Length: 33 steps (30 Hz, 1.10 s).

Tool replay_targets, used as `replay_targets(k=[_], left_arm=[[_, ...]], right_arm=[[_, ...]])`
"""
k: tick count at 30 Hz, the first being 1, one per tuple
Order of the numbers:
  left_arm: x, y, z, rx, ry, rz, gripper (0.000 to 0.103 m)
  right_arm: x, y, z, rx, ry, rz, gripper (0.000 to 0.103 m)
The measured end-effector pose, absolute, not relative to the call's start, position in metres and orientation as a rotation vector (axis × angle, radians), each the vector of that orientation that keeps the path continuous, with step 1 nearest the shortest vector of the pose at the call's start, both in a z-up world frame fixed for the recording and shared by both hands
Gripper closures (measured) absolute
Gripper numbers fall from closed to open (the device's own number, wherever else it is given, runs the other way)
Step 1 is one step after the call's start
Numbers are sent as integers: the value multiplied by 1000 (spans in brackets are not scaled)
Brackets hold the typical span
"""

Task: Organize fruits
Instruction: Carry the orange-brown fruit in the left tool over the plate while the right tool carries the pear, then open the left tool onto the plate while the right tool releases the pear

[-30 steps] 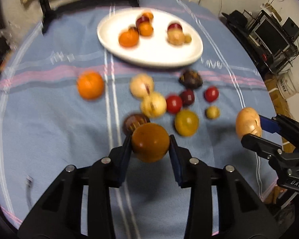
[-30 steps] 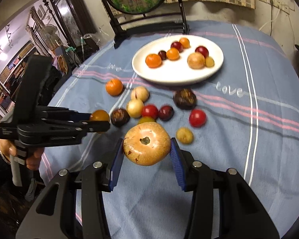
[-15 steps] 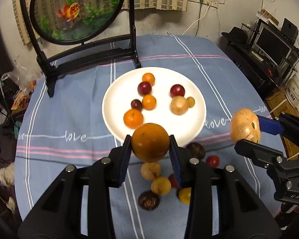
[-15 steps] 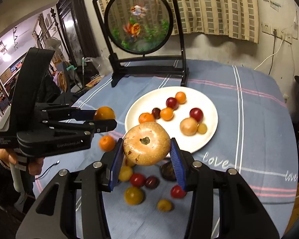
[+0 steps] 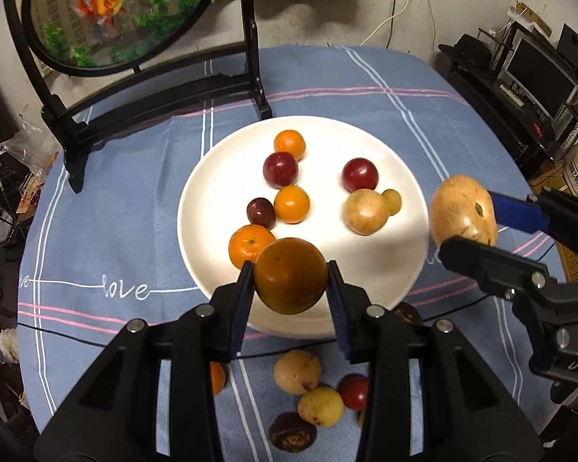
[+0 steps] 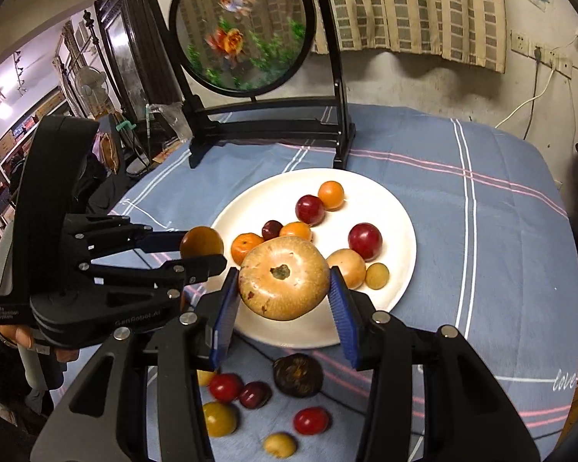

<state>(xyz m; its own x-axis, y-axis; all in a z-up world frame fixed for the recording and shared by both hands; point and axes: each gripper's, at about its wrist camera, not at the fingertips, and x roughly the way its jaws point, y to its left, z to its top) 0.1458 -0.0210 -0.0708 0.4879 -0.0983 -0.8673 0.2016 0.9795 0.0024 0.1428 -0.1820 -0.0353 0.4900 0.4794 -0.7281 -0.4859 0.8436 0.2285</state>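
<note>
Left gripper (image 5: pixel 291 275) jaws pinch a dark orange fruit (image 5: pixel 291 275); right gripper (image 6: pixel 284 279) jaws pinch a tan fruit (image 6: pixel 284 279), both over the near rim of the plate (image 5: pixel 212 177). Risk: round fruits released just ahead of the jaws could knock the plated fruits (image 5: pixel 289 204) or roll off. Loose fruits (image 5: pixel 297 371) lie on the bench below the jaws; the fish screen (image 5: pixel 115 7) stands beyond.

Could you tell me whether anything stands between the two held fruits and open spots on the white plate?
Nothing visible does. The left gripper holds a dark orange fruit over the white plate's near rim, and the right gripper holds a tan fruit; bare plate shows beside the fruits already there.
</note>
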Motion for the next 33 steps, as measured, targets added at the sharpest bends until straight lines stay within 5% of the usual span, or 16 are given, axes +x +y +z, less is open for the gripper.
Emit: replay_targets(k=[17, 21, 24, 33], left_arm=[[183, -26, -110, 169, 1093, -153, 65], [184, -25, -107, 160, 1074, -149, 39], [183, -22, -102, 153, 1064, -149, 39], [170, 15, -69, 31, 1012, -138, 37]], right_arm=[[210, -159, -69, -75, 937, 590, 57], [216, -153, -74, -144, 947, 544, 50], [215, -159, -66, -112, 907, 548, 38], [191, -190, -30, -57, 857, 513, 38]])
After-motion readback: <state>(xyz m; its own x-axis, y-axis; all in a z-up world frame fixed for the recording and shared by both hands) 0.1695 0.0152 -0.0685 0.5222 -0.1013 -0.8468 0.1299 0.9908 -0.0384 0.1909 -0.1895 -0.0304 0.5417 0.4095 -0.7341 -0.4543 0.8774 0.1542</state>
